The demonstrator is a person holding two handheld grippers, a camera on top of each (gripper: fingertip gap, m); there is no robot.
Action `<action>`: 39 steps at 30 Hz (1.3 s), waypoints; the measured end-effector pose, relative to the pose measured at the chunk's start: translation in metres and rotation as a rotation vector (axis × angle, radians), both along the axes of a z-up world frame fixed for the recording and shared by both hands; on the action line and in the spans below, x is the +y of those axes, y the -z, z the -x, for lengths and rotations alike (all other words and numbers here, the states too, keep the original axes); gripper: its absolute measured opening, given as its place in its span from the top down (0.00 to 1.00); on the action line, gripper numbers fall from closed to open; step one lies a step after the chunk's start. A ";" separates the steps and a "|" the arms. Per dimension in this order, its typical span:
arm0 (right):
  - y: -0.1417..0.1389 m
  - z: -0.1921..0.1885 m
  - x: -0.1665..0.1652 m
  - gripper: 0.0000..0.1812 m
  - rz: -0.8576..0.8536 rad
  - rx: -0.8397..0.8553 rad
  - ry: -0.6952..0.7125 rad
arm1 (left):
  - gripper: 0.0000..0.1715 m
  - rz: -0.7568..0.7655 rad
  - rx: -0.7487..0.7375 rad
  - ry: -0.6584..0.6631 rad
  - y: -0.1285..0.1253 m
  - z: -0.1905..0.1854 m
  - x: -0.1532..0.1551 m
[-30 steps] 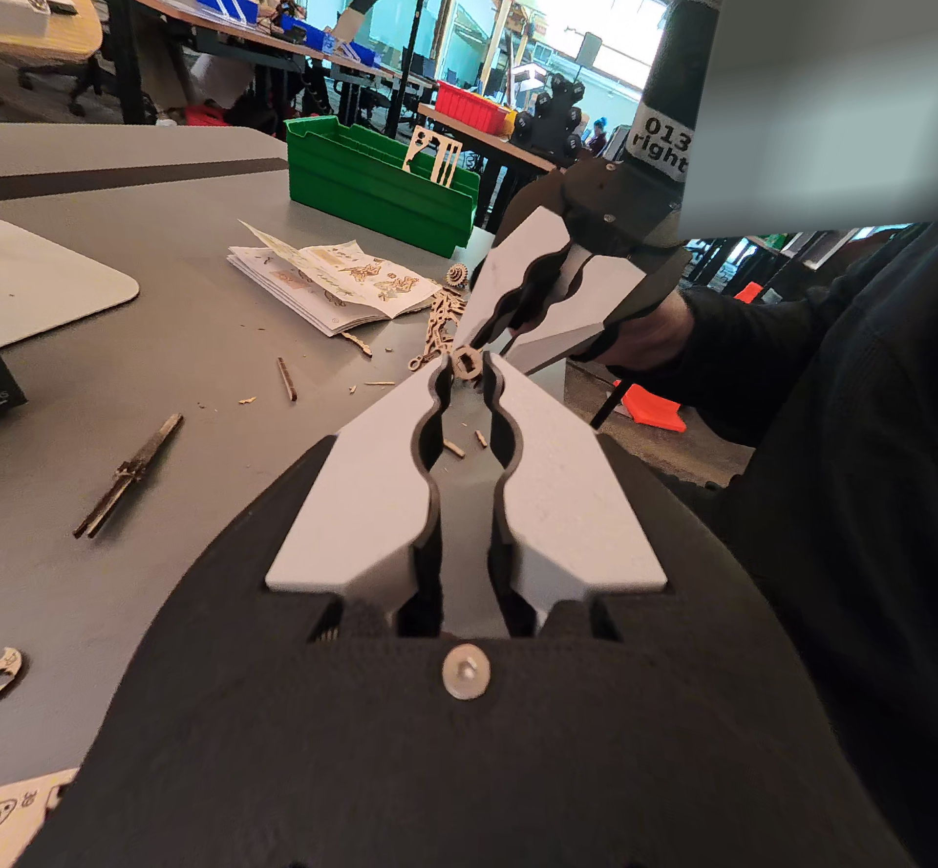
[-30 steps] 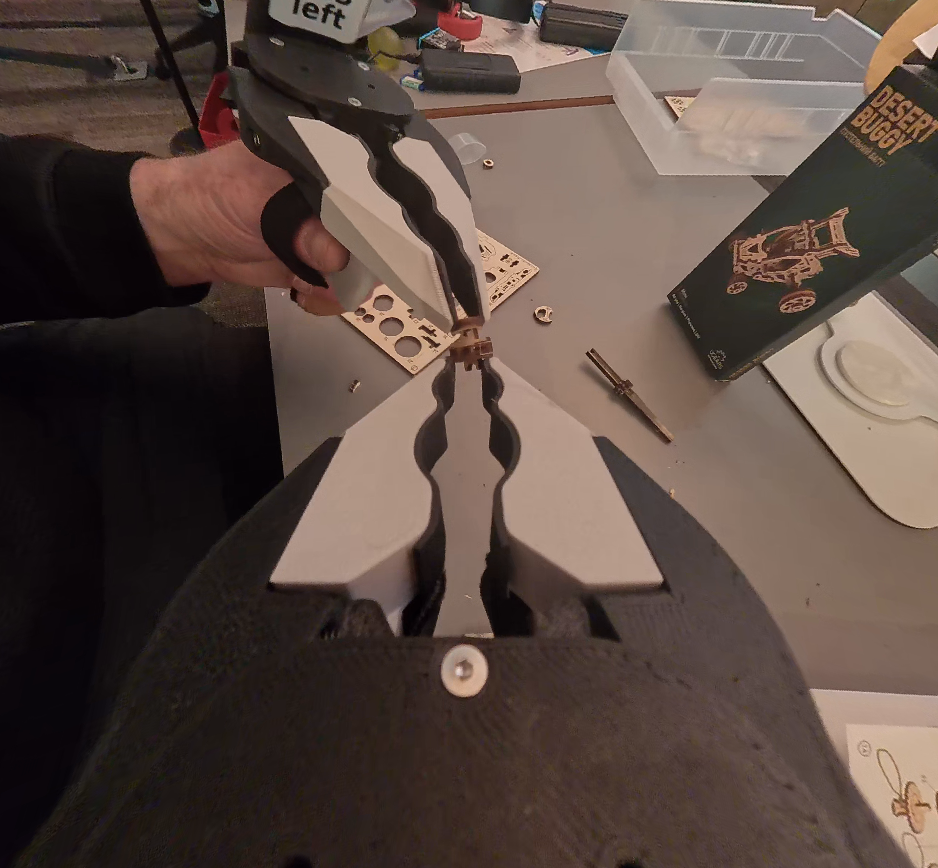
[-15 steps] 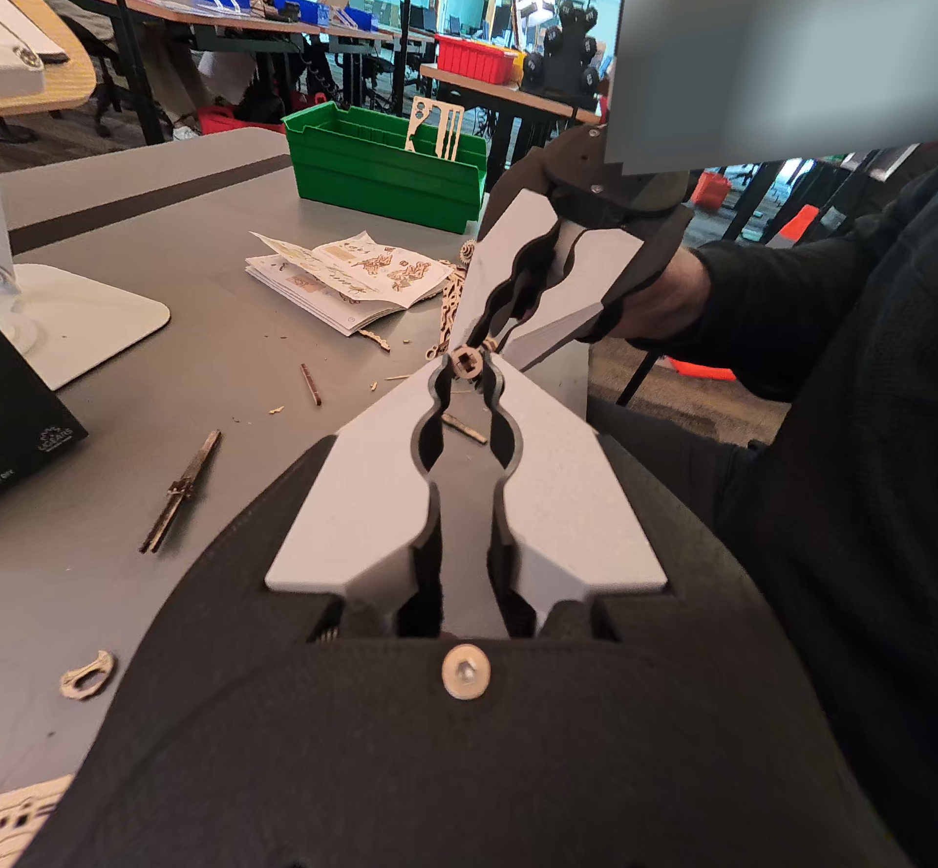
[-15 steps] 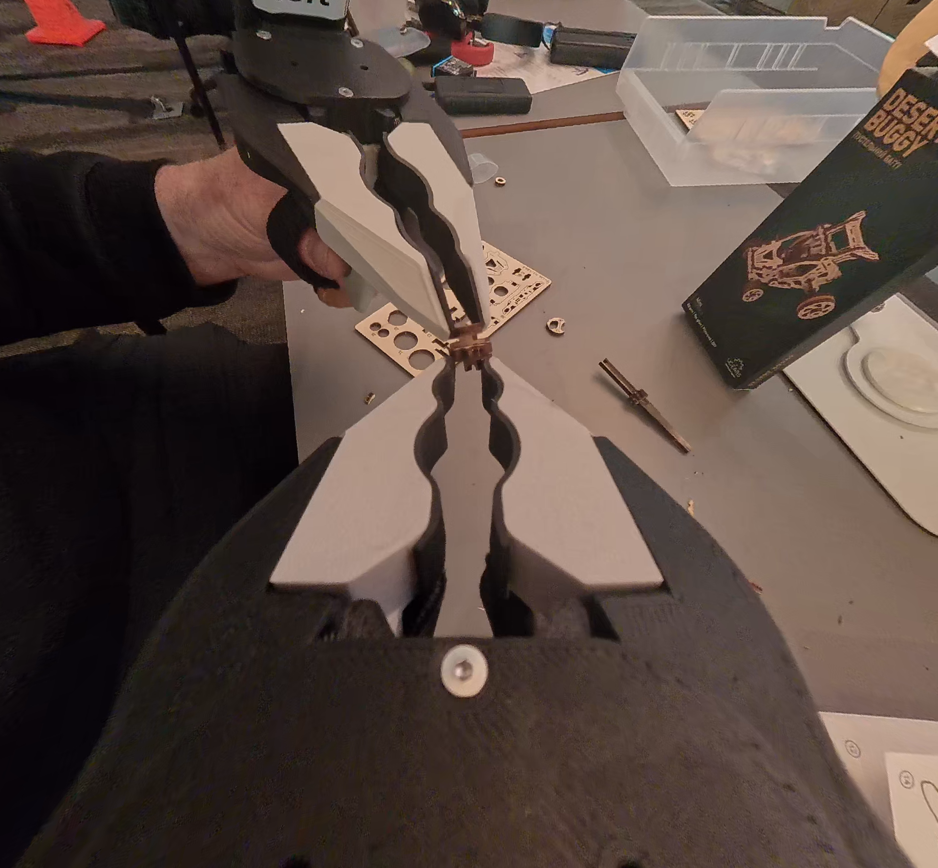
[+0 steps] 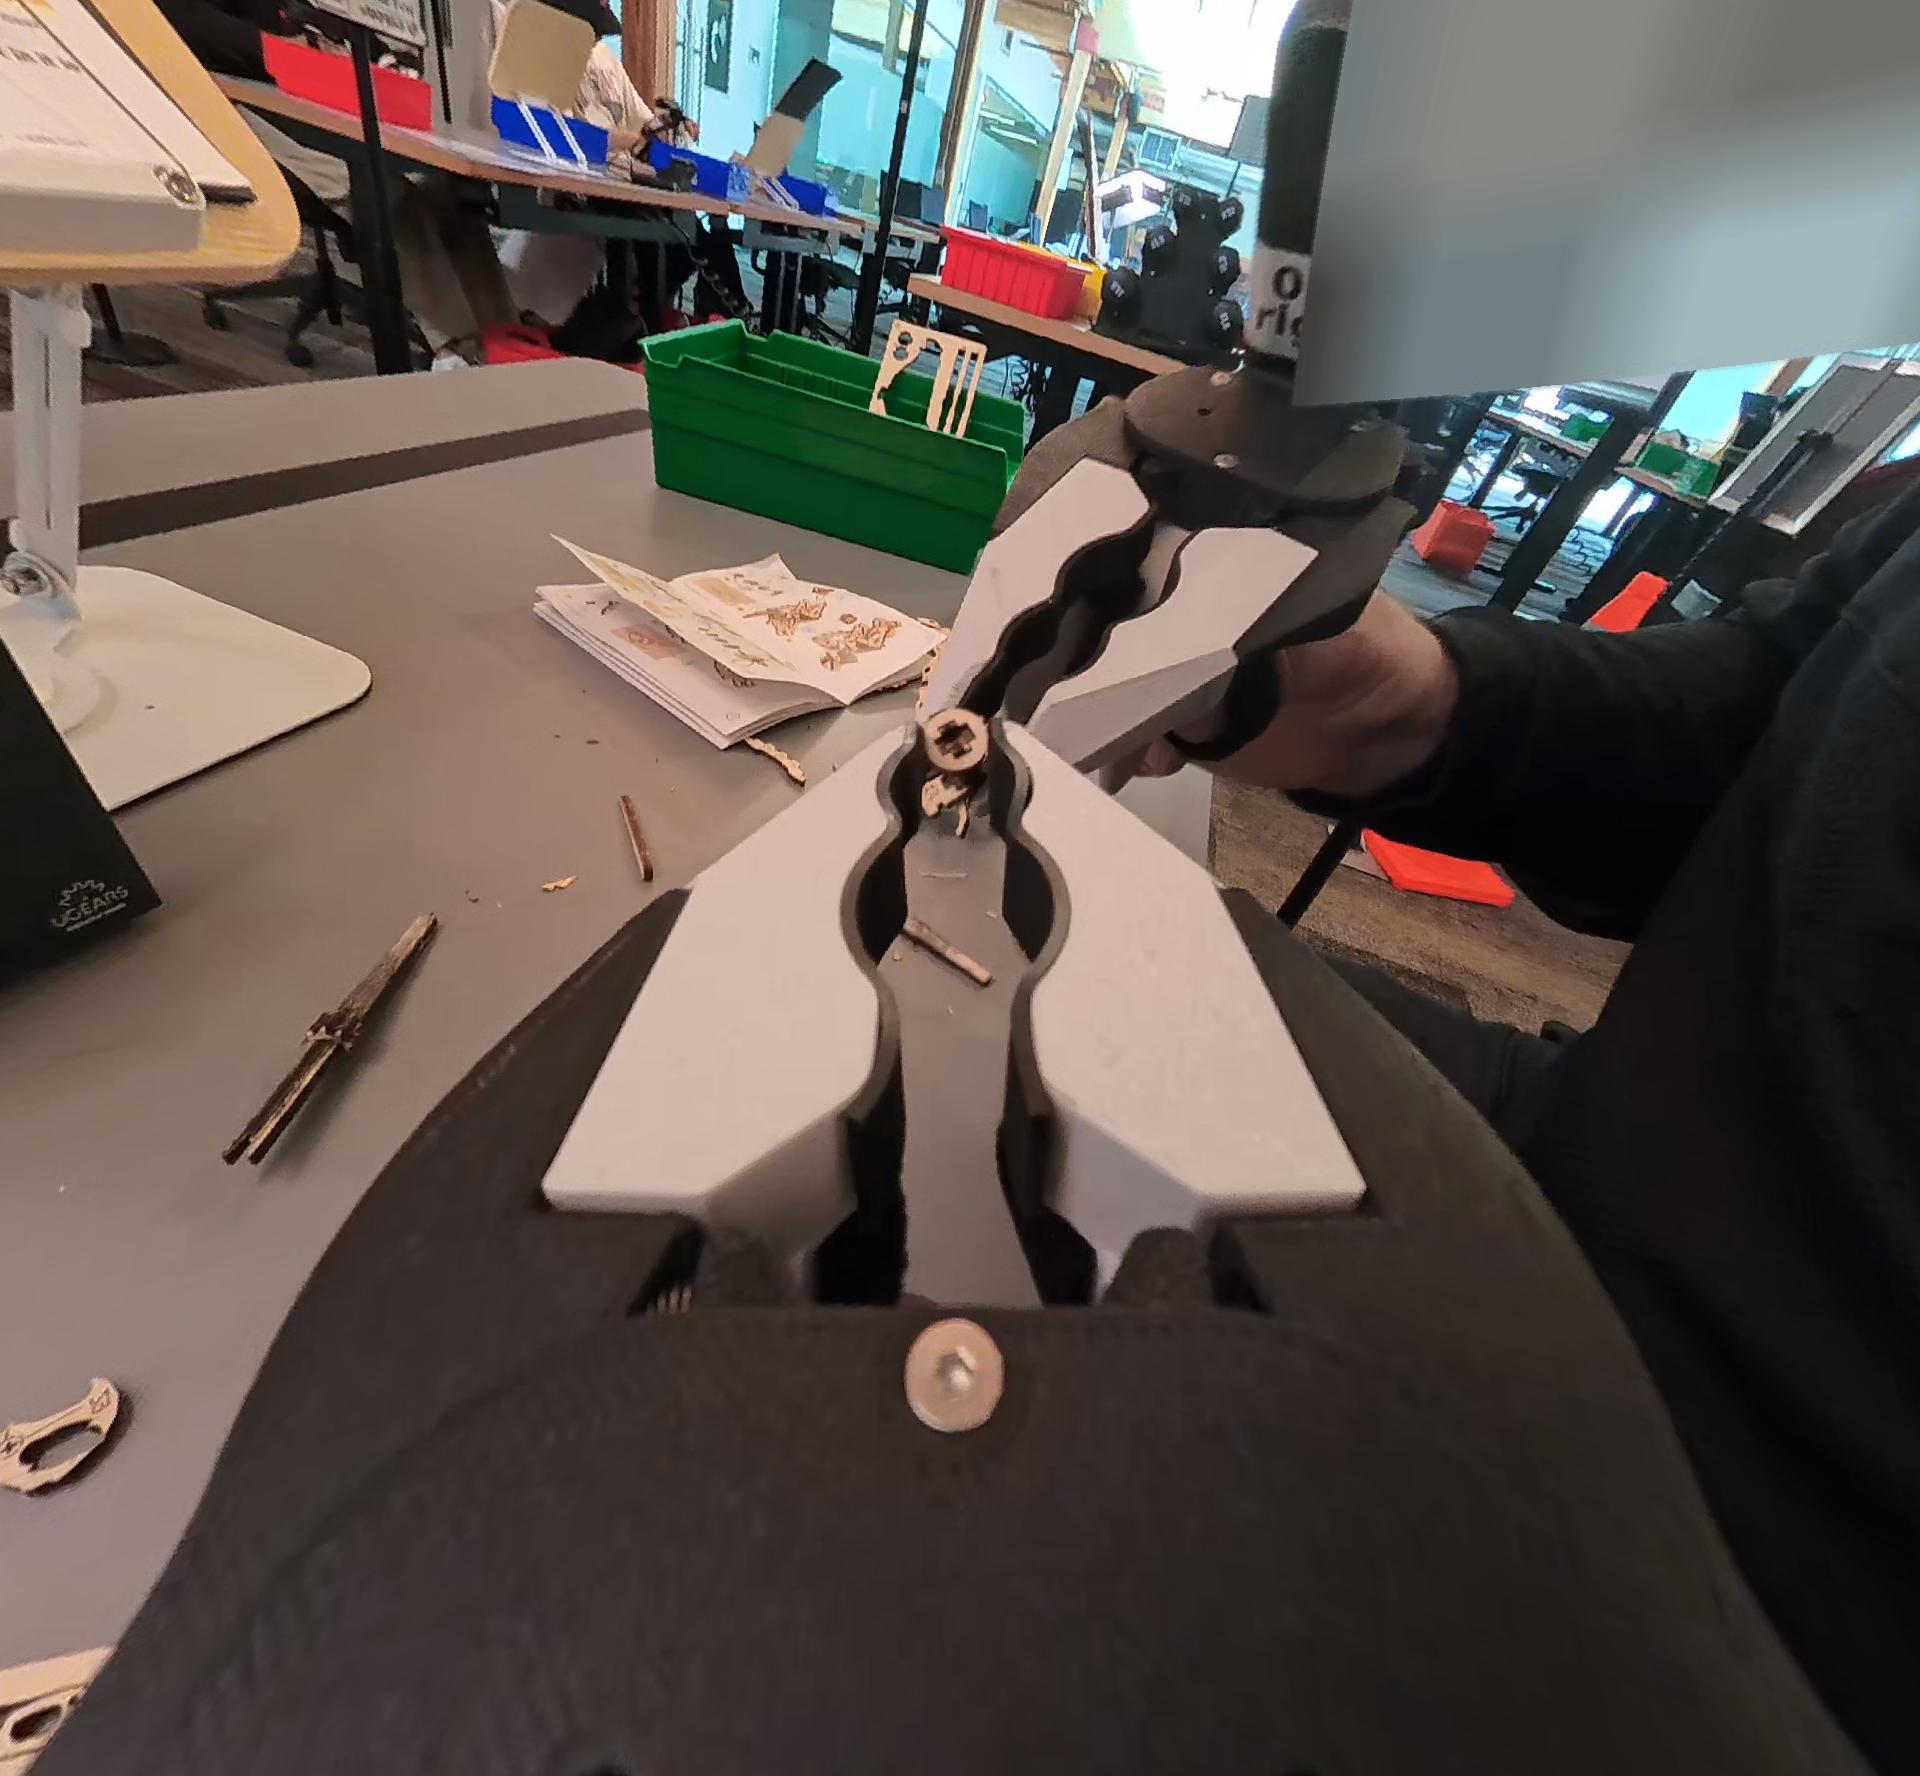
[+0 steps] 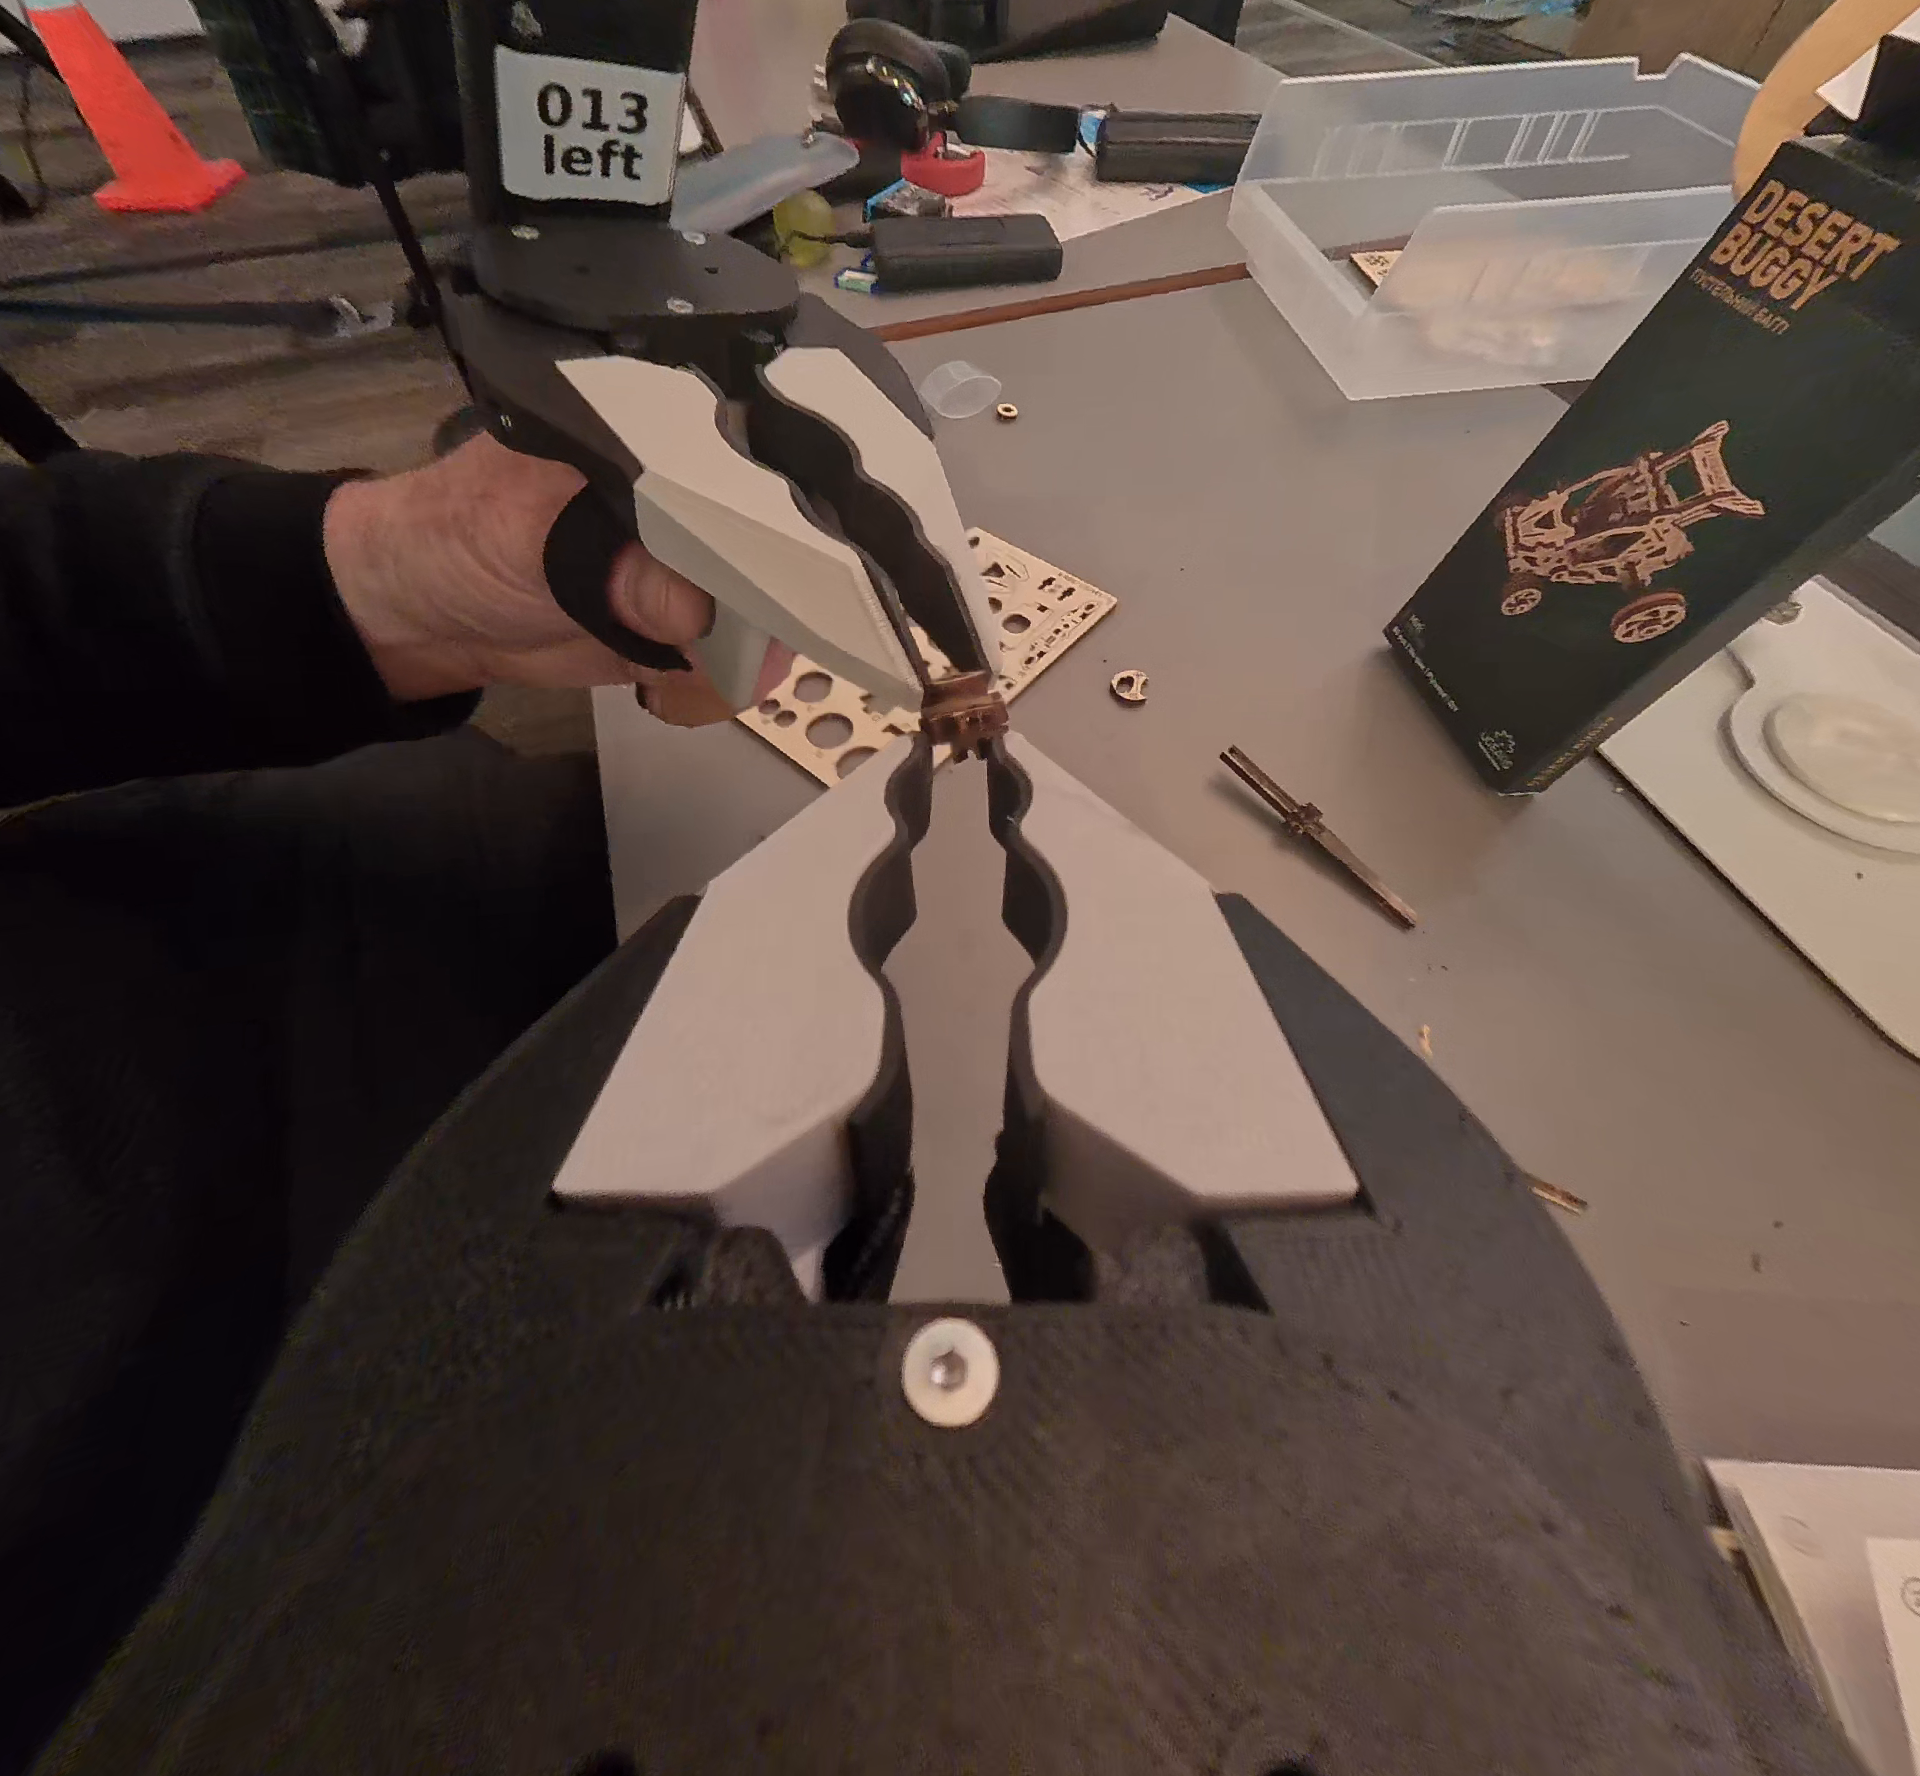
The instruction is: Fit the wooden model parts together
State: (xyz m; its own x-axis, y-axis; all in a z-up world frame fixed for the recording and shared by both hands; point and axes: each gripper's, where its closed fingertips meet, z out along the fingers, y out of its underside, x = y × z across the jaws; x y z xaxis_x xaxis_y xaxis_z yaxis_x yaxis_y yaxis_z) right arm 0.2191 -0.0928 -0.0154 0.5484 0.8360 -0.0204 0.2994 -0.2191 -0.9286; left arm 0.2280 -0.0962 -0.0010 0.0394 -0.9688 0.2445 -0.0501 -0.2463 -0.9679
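Note:
A small round wooden part (image 5: 956,741) with a notched centre hole sits between my left gripper's (image 5: 954,758) fingertips, held above the grey table (image 5: 416,791). My right gripper (image 5: 940,703) comes in from the upper right and meets it tip to tip. In the right wrist view my right gripper (image 6: 961,741) is shut on a small toothed wooden piece (image 6: 966,713). The left gripper (image 6: 940,672) pinches the top of the same piece from the upper left. Whether it is one piece or two joined pieces is hidden by the tips.
A green bin (image 5: 821,448) and an open instruction booklet (image 5: 748,646) lie beyond. Dark wooden sticks (image 5: 332,1035) (image 6: 1314,833), a punched wooden sheet (image 6: 1039,604), a small wooden ring (image 6: 1127,685), a black model box (image 6: 1683,521) and a clear bin (image 6: 1486,209) are on the table. Less than 4 cm separates the two grippers' tips.
Both grippers stay shut tip to tip on the small wooden piece. They have tilted and shifted a little, so the part's round face now shows more plainly in the left wrist view.

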 end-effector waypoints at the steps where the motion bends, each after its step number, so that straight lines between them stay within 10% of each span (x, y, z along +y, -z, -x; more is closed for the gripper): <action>1: -0.002 0.000 0.000 0.96 0.003 0.020 -0.003 | 0.94 -0.003 -0.005 0.000 -0.002 0.000 0.000; 17: -0.014 0.002 -0.002 0.96 0.040 0.193 -0.048 | 0.94 -0.025 0.026 -0.041 -0.008 0.004 0.000; 39: -0.006 0.001 0.001 0.96 -0.025 0.018 0.015 | 0.95 0.192 -0.086 -0.030 0.004 0.007 0.000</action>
State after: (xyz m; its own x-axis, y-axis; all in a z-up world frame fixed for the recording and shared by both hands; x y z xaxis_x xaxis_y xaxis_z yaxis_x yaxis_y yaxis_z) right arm 0.2185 -0.0922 -0.0099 0.5606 0.8281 -0.0096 0.2796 -0.2001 -0.9390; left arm 0.2214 -0.0959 -0.0051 0.0390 -0.9027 0.4284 0.0405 -0.4270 -0.9034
